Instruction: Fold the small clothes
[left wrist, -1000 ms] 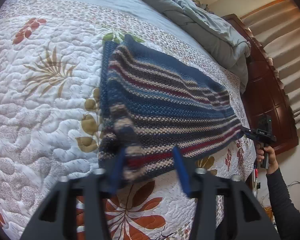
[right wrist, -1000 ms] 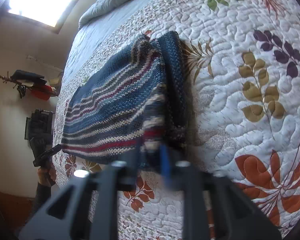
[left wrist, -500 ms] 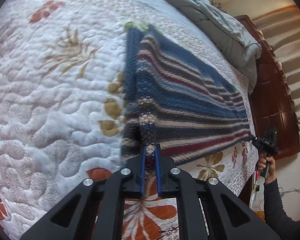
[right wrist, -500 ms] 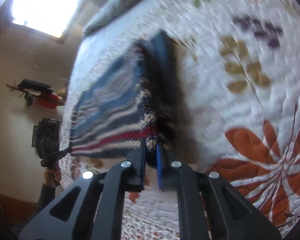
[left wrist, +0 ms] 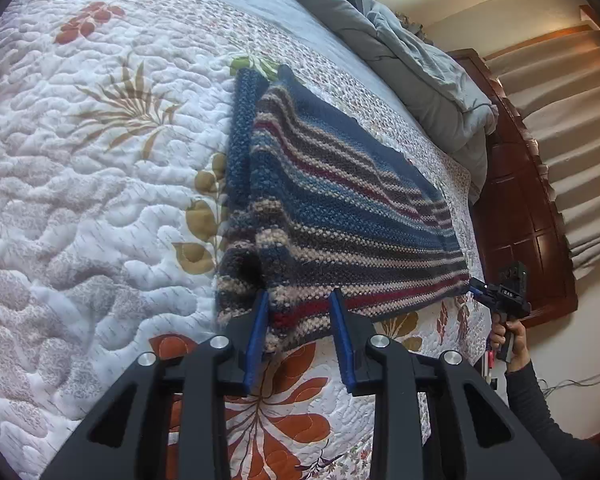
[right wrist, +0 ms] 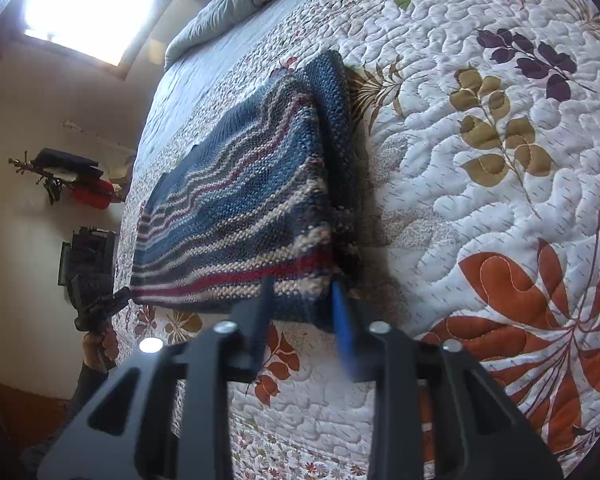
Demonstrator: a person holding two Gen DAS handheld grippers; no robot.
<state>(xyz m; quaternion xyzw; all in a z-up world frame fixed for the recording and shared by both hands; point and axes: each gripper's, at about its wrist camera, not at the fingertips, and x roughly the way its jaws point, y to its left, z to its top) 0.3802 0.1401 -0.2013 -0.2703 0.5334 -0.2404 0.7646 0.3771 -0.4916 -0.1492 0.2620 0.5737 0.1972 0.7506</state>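
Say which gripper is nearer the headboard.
Right gripper: at the sweater's corner on the headboard side; left gripper at the other corner. Both jaws just opened, sweater edge between.

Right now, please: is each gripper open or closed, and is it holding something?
Left gripper: open, jaws just opened, striped knit garment edge between them, released.
Right gripper: open, just opened, same edge.

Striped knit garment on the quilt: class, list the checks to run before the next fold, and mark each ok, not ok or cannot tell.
1. Striped knit garment lies folded on the quilt: ok.
2. Left gripper released, jaws just opened: ok.
3. Right gripper released, jaws just opened: ok.
4. Near edges line up: not ok, the under layer sticks out.
5. Far edge smooth: cannot tell.
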